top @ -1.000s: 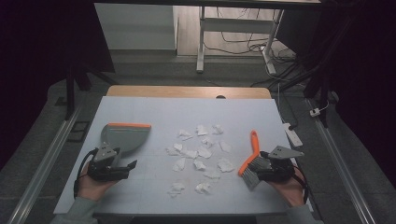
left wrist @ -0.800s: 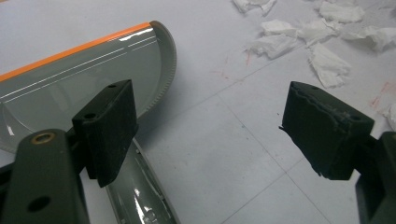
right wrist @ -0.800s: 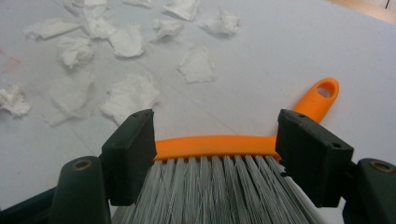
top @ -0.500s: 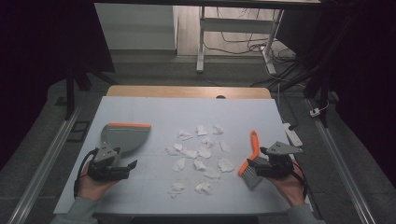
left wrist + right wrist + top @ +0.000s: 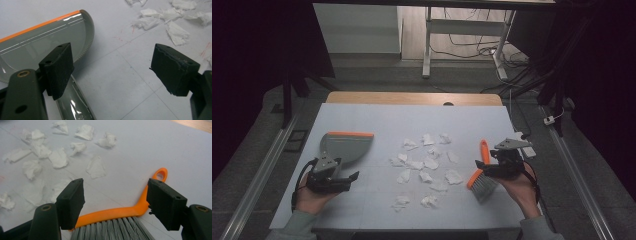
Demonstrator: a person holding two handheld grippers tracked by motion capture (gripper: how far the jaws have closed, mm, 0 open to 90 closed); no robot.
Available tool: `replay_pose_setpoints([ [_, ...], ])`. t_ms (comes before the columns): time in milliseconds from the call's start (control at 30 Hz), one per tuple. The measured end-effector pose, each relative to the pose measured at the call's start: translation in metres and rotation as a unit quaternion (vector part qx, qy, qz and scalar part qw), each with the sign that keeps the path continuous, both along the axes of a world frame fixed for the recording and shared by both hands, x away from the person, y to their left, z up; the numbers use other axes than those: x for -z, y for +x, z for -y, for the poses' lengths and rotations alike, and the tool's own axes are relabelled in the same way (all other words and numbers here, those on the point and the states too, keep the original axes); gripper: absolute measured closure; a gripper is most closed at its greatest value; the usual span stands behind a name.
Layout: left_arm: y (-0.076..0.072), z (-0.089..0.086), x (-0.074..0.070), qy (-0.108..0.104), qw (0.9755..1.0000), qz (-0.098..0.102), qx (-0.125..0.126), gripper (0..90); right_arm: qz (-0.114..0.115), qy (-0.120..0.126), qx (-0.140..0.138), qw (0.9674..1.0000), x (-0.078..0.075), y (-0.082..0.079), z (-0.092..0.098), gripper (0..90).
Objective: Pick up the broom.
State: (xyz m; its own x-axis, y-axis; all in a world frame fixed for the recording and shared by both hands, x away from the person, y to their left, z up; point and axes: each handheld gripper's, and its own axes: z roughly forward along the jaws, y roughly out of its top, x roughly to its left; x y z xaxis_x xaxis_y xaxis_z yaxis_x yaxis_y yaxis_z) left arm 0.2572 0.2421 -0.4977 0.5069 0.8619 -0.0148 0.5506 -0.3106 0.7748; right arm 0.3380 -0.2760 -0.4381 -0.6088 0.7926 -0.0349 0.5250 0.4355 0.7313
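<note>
A grey dustpan (image 5: 346,146) with an orange lip lies on the white table cover at the left. My left gripper (image 5: 346,179) rests just in front of it, open, and the pan's handle (image 5: 75,105) runs under its left jaw. Several torn white paper scraps (image 5: 424,165) are strewn over the middle. A hand brush (image 5: 479,175) with an orange back and grey bristles lies at the right. My right gripper (image 5: 488,167) hovers over it; its jaws have just been closing a little but stand wide, with the brush's back (image 5: 112,213) below and between them, untouched.
The white cover (image 5: 412,120) ends at a wooden strip (image 5: 412,98) along the far edge. A small white object (image 5: 528,149) lies at the right edge. Scraps (image 5: 58,157) lie just past the brush and to the right of the dustpan (image 5: 175,32).
My right gripper has lifted slightly above the brush, which stays where it lay. The left gripper, dustpan and scraps have not moved.
</note>
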Motion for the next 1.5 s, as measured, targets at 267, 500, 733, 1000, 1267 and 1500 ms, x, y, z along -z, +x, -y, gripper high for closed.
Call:
replay_pose_setpoints([
  [267,-0.001,0.001,0.000,0.001,1.0000,0.001,0.001,19.4,-0.050,-0.025,0.039,0.9977,-0.010,0.016,-0.003,30.9],
  [500,-0.004,0.000,-0.003,-0.004,1.0000,0.004,-0.001,19.9,-0.082,-0.081,0.067,0.9910,-0.009,0.041,-0.006,30.6],
  [733,-0.002,-0.001,-0.003,-0.007,0.9999,0.006,0.006,20.0,-0.111,-0.095,0.087,0.9855,-0.004,0.056,-0.021,31.4],
  [1000,-0.002,0.000,-0.003,-0.010,0.9998,0.008,0.013,20.1,-0.177,-0.117,0.139,0.9672,0.008,0.077,-0.023,33.2],
  [1267,-0.003,0.000,-0.003,-0.010,0.9999,0.008,0.011,20.1,-0.209,-0.134,0.162,0.9550,0.026,0.084,-0.019,35.1],
  [1500,-0.002,-0.001,0.000,-0.008,0.9999,0.003,0.010,20.3,-0.234,-0.139,0.187,0.9441,0.037,0.090,-0.015,39.9],
])
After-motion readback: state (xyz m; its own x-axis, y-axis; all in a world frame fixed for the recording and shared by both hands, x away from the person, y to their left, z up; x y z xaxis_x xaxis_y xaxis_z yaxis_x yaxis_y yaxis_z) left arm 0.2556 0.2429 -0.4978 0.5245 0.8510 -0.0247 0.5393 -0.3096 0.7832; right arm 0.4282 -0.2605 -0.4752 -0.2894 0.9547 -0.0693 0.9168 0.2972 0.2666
